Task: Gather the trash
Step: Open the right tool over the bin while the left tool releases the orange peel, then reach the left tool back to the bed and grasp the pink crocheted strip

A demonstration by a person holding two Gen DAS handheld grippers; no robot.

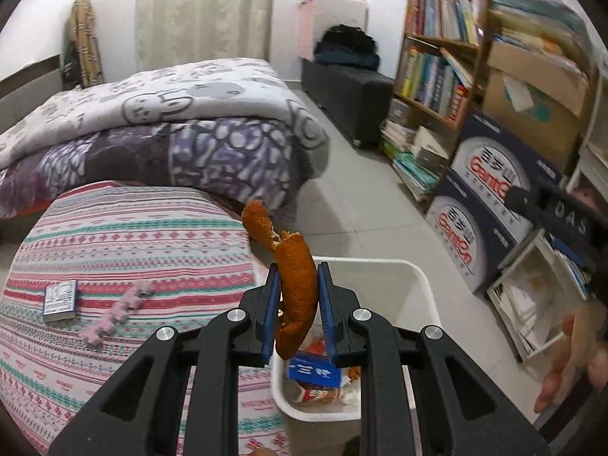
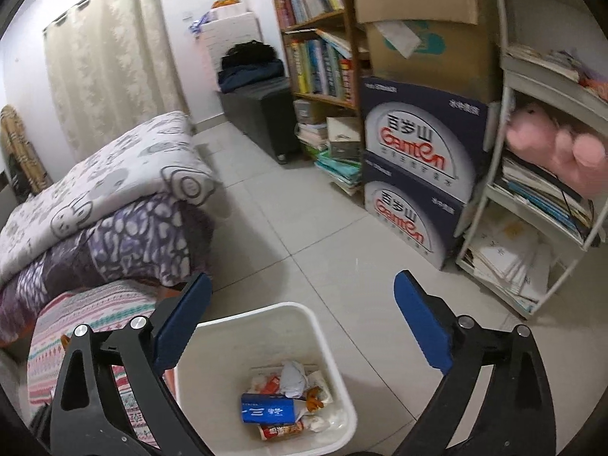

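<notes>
The left claw [image 1: 298,277] pinches an orange peel [image 1: 294,285] — I'd centre it over the white bin [image 1: 425,285] before letting go; the right claw [image 2: 302,300] gapes empty.

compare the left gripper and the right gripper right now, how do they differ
The left gripper is shut on an orange peel, which stands up between its blue pads; the right gripper is wide open with nothing between its pads. The left gripper is at the near-left edge of the white bin, next to the striped cushion; the right gripper frames the bin's mouth from above. Both have black arms with blue pads and point down toward the bin.
</notes>
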